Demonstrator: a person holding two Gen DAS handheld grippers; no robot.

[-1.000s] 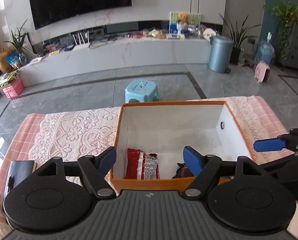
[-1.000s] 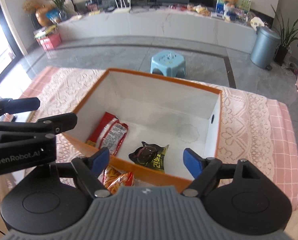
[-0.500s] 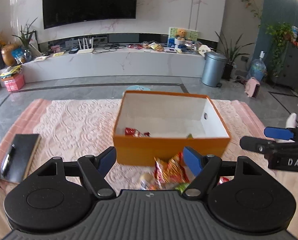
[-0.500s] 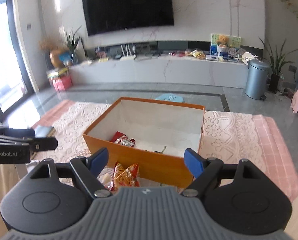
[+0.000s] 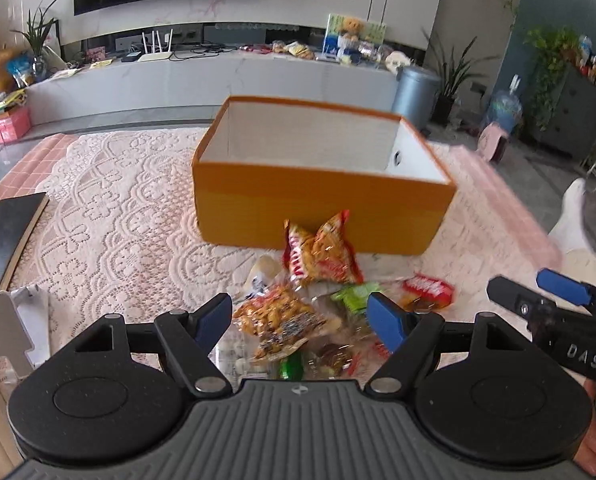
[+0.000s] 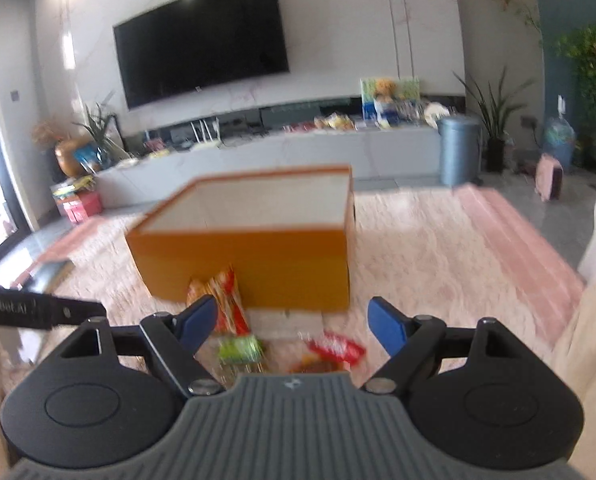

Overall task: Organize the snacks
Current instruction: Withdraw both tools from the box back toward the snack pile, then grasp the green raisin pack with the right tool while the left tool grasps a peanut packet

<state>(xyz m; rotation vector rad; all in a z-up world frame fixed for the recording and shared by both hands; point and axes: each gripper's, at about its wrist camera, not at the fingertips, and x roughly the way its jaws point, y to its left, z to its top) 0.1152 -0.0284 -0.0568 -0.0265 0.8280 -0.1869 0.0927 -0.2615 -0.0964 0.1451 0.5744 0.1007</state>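
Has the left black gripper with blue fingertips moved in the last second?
Yes. The left gripper backed away from the orange box, now over the snack pile.

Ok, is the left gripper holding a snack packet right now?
No, the left gripper is open and empty, above the snack pile before the orange box.

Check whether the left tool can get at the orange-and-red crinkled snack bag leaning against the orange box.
Probably yes. The left tool is open and empty, and the orange-and-red crinkled snack bag stands ahead of it against the orange cardboard box. Only low loose packets lie between; the right tool sits off to the side.
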